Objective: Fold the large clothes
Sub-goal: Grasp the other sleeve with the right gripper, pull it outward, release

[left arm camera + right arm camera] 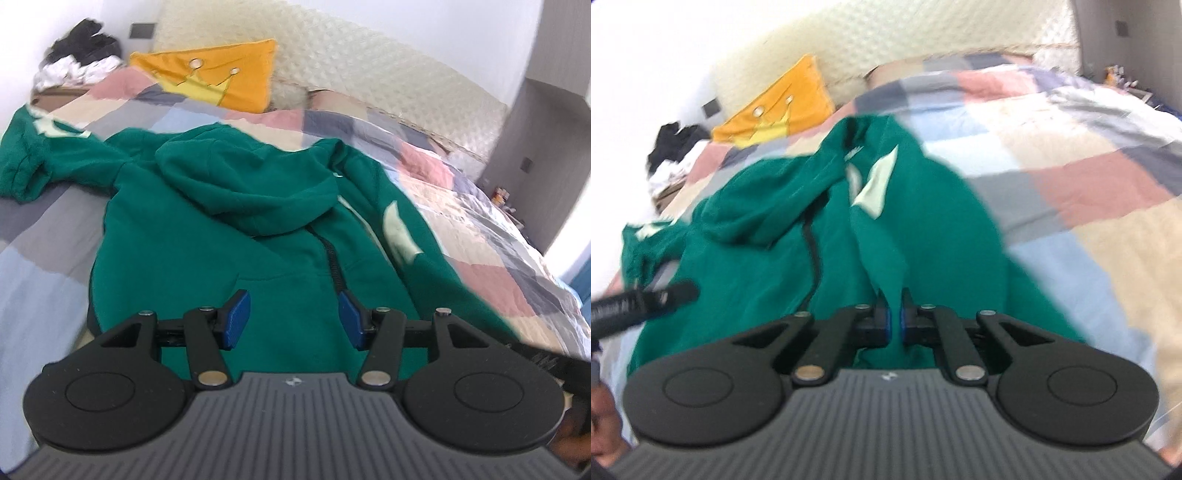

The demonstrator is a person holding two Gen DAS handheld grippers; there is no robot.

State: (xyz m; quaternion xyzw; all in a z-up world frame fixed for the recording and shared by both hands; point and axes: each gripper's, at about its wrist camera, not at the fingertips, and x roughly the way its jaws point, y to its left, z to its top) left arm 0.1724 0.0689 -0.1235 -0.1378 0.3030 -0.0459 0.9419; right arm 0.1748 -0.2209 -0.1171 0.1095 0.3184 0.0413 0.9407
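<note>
A large green zip hoodie (207, 229) lies front up on the patchwork quilt (44, 236), hood folded down over its chest. Its left sleeve (40, 155) stretches out to the far left. My left gripper (293, 317) is open and empty, hovering over the hoodie's lower hem beside the zipper (332, 266). In the right wrist view my right gripper (894, 314) is shut on a fold of the hoodie's right sleeve (882, 236), which is drawn up over the hoodie's body (746, 280). The left gripper's body (642, 299) shows at the left edge.
An orange pillow (218, 77) leans against the cream padded headboard (351, 59). A pile of dark and white clothes (81, 55) sits at the far left corner. A grey wardrobe (535, 155) stands to the right of the bed.
</note>
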